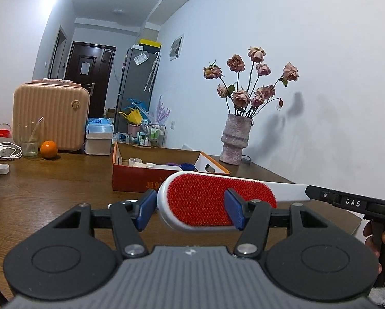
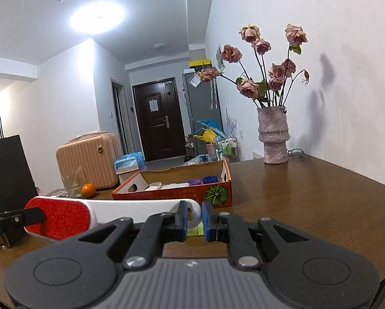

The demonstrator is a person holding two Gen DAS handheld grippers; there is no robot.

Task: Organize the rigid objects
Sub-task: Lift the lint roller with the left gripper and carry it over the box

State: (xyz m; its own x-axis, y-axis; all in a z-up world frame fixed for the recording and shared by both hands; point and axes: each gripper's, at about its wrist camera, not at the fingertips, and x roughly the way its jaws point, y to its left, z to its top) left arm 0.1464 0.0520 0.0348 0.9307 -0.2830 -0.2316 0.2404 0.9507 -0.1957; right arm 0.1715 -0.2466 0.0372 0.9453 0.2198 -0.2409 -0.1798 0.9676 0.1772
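Lint brush (image 1: 213,200) hangs above the table (image 2: 308,206), long axis running left-right between both tools; left gripper (image 1: 191,209) spread around its red head; right gripper (image 2: 193,219) pinching the handle end; cardboard box (image 2: 171,193) just beyond

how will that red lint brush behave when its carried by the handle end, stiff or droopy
Probably stiff: the lint brush spans straight between the left gripper and right gripper with no visible sag. It looks like light plastic. The right gripper pinches only the hooked handle tip, so the longer, wider head may lever downward or twist if the left lets go.
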